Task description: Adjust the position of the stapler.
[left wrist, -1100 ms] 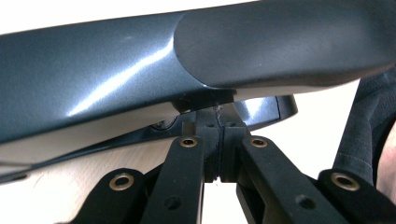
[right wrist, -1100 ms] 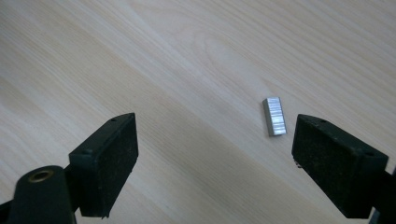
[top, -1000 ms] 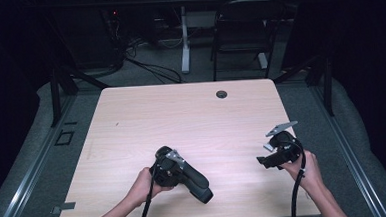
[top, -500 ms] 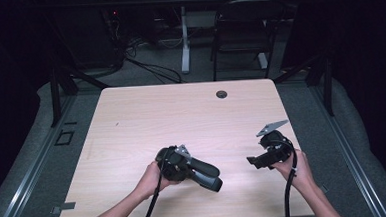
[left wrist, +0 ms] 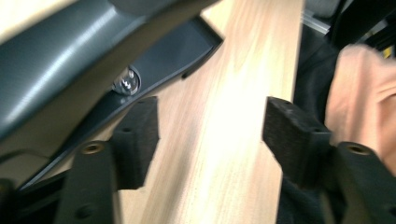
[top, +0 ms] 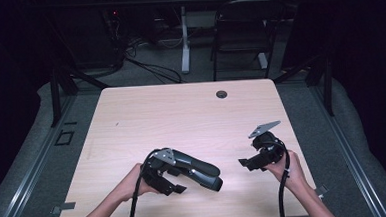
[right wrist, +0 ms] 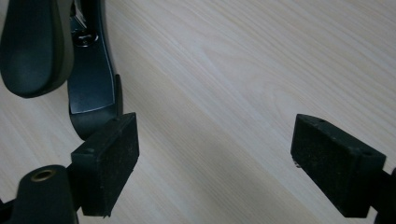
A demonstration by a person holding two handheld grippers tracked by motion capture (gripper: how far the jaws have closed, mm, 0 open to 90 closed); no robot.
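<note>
1. Your left gripper point(top: 177, 188) sits low over the near part of the worktop point(top: 181, 114), held in your left hand point(top: 135, 181). Its jaws have just been opening and now stand apart.
2. In the left gripper view, nothing lies between the two black pads point(left wrist: 137, 140); bare wood shows in the gap. The jaws are released.
3. The dark grey stapler point(top: 196, 168) lies on the worktop just beside your left gripper, stretching from it toward the middle of the near edge. Its rounded end points toward your right side.
4. In the left gripper view, the stapler point(left wrist: 70, 60) fills the upper left, just past the left pad. You can see a shiny metal rivet point(left wrist: 126, 81) on its side. Whether the pad touches the stapler body, I cannot tell.
5. Your right gripper point(top: 246, 162) is held in your right hand point(top: 289, 168) near the right edge of the worktop, apart from the stapler. Its jaws point toward the stapler's rounded end.
6. In the right gripper view, your right jaws are spread wide with only wood between the pads point(right wrist: 109, 165); they hold nothing. The stapler's tip point(right wrist: 60, 51) shows at the upper left, just beyond the left pad.
7. A small round grommet hole point(top: 222, 94) sits near the far edge of the worktop, well apart from both grippers.
</note>
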